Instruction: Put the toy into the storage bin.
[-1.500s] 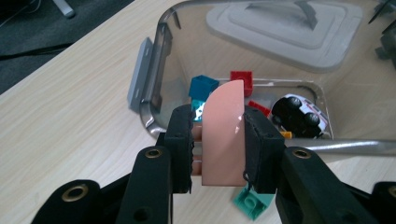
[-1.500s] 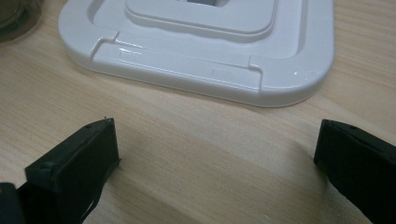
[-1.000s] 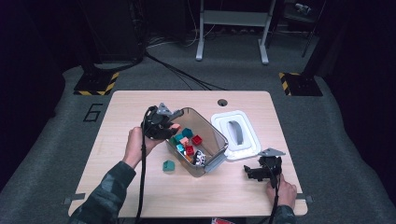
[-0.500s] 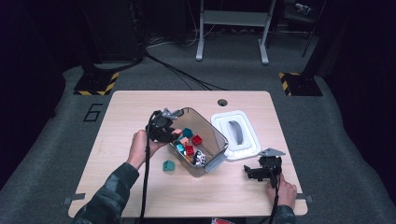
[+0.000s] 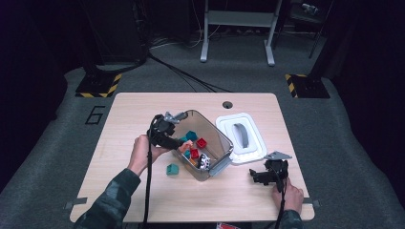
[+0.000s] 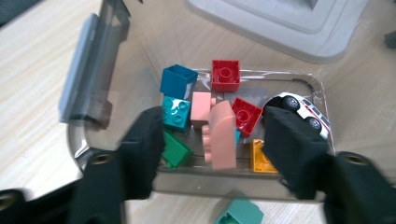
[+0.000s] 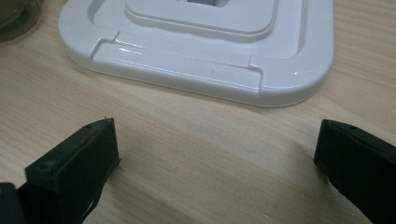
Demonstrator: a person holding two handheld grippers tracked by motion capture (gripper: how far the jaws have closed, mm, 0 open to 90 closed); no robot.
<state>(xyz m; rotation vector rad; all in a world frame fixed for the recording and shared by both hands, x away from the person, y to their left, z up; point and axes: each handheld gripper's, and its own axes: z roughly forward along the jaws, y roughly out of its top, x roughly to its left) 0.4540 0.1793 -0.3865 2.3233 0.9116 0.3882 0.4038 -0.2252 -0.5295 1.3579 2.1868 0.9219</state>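
Note:
A clear plastic bin holds several toy bricks: red, blue, teal, green and orange ones, plus a small white car. My left gripper hangs over the bin's near rim. Its jaws have just been opening and now stand apart. A pink brick sits loose and blurred between them, touching neither pad. My right gripper rests open over bare table at the front right, with nothing between its jaws.
The white bin lid lies flat to the right of the bin, just beyond the right gripper. A teal brick lies on the table in front of the bin. The wooden table ends near both hands.
The left gripper's jaws have parted over the bin and the pink brick has come free between them. The right hand has kept still.

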